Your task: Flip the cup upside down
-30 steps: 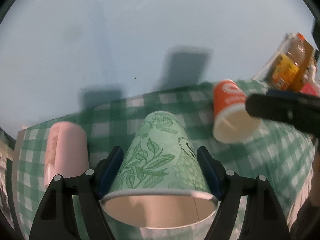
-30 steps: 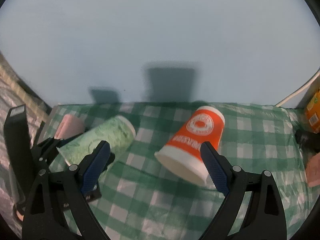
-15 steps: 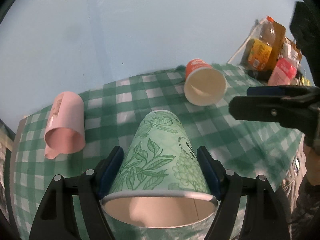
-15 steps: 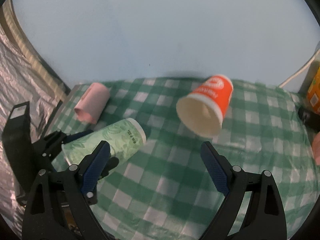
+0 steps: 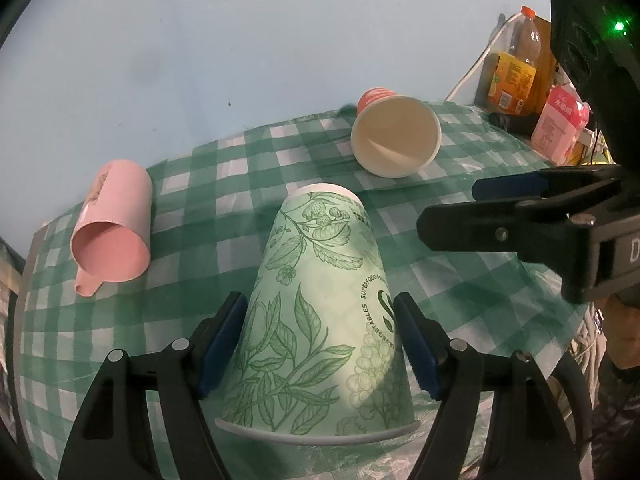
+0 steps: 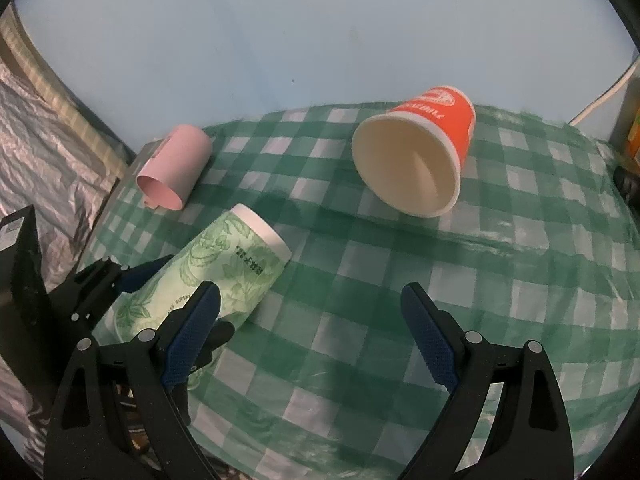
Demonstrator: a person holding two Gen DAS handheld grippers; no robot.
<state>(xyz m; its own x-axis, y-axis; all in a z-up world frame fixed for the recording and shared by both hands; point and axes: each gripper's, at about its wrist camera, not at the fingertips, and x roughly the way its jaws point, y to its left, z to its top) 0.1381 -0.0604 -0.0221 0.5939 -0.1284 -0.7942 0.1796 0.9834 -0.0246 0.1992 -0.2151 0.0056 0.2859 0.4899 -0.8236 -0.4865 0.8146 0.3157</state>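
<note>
Left tongs (image 5: 320,344) clamp green cup (image 5: 320,320), lower center of frame, axis pointing away from the tongs, base far, rim near. Right tongs (image 6: 310,336) gape empty; orange cup (image 6: 416,160) on its side, upper right, mouth facing them.

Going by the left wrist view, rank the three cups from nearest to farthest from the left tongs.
1. Green leaf-print paper cup: clamped between the left tongs, dead centre.
2. Pink cup: lying on its side, off to the left on the checked cloth.
3. Orange paper cup: on its side at the far right, mouth facing the camera.
</note>
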